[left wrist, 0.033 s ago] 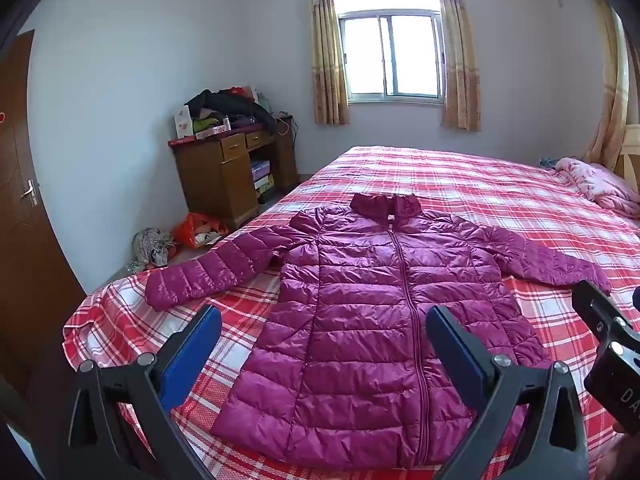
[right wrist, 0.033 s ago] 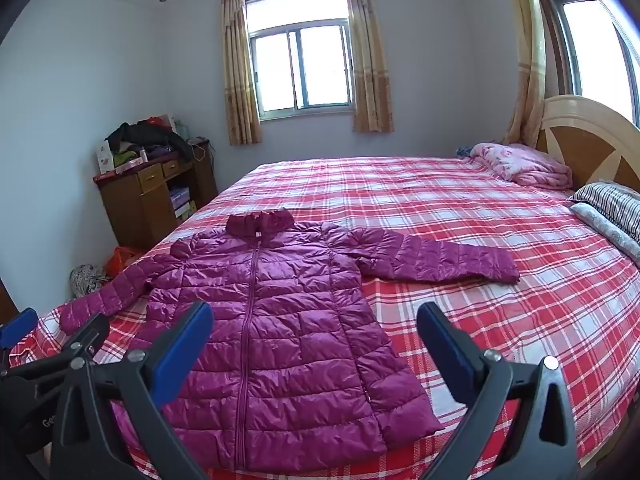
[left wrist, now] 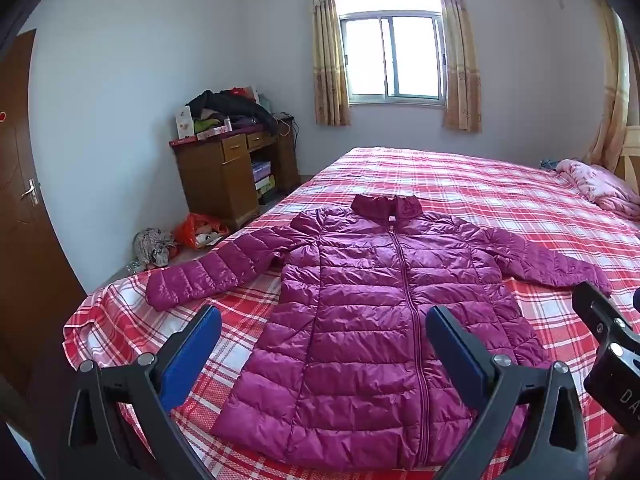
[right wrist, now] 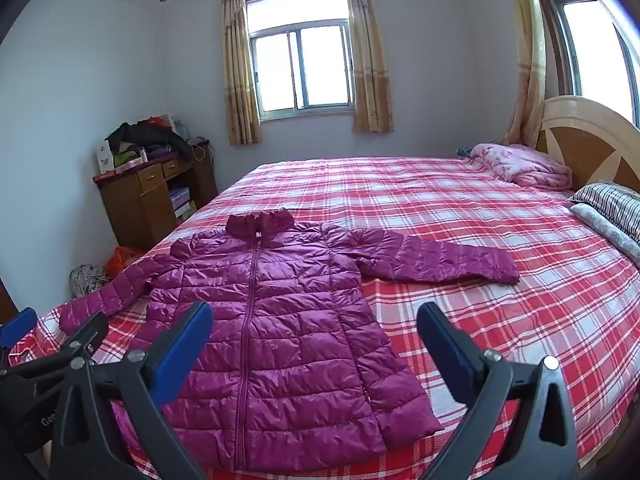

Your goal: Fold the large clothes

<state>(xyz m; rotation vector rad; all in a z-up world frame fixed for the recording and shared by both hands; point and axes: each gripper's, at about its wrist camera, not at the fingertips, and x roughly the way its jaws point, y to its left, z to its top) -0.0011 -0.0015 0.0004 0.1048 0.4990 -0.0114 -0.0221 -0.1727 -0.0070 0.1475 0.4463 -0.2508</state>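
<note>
With the left gripper [left wrist: 323, 338] and right gripper [right wrist: 314, 334] both spread wide and holding nothing above the jacket [left wrist: 384, 304], which lies flat and zipped mid-frame on the bed [left wrist: 500, 184], its slick puffy fabric could slip from a shallow pinch, leaving a crooked fold.

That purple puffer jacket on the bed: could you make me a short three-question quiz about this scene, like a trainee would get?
1. True or false: the purple jacket lies zipped, front up, on the plaid bed.
2. Multiple choice: its sleeves are A) folded across the chest, B) spread out to both sides, C) tucked underneath.
3. Fill in: the left gripper and right gripper are both ____ and hold nothing.

Key: 1 true; 2 B; 3 open.
</note>
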